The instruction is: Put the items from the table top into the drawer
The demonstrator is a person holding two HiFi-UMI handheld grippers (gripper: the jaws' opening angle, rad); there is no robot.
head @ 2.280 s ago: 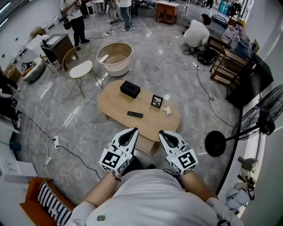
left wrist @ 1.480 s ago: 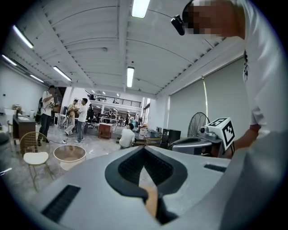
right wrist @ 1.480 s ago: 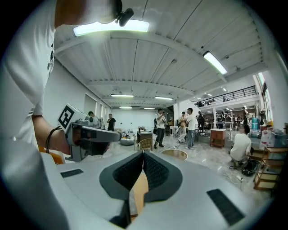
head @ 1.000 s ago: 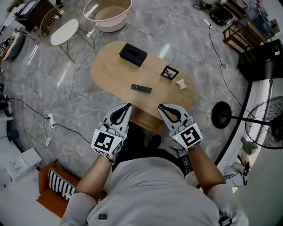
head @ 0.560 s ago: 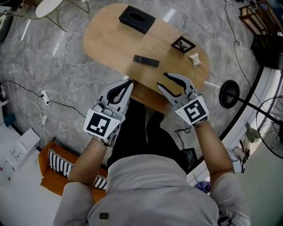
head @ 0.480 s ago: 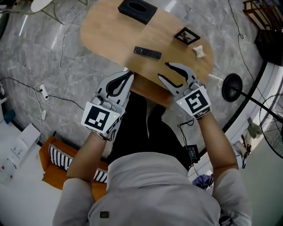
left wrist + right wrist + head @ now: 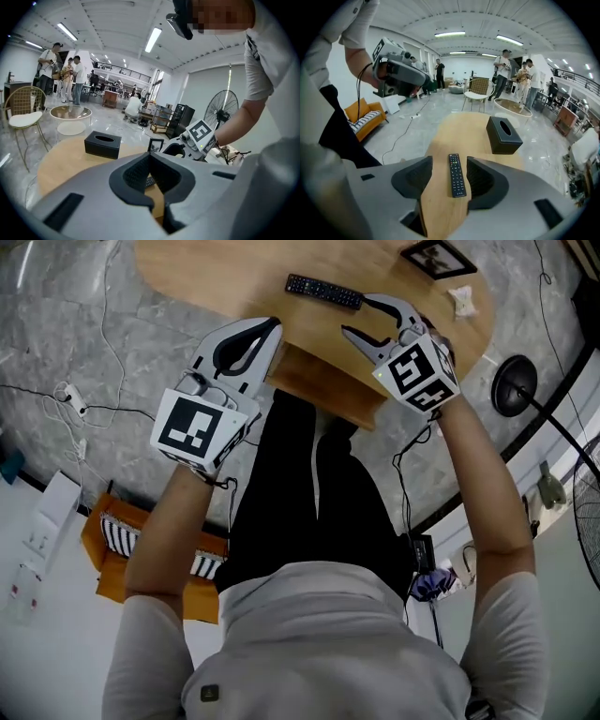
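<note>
2 grippers hang over the near edge of an oval wooden desk point(image 7: 234, 268). At far left an orange sofa point(image 7: 111, 582) sits on the grey floor, with loose cables beside it. The left gripper point(image 7: 272, 326) has its jaws clenched tip to tip on nothing, just over the desk's rim. Its cube bears a black-and-white square marker and no words. Under the rim, between the 2 grippers, a wooden drawer unit point(image 7: 328, 385) juts out; I cannot tell whether it is open. The black remote point(image 7: 323, 292) lies flat near that edge with bare wood all around it, and its button print is too small to read. The right gripper point(image 7: 355, 315) is just beside the remote's right end, its jaws released and just been opening. Its own view lines the remote up between them, with the pads not pressing it. Further right are a framed photo point(image 7: 438, 257) and a small white wad point(image 7: 462, 302), near the desk's end. A black tissue box point(image 7: 504, 136) sits well apart down the desk.
</note>
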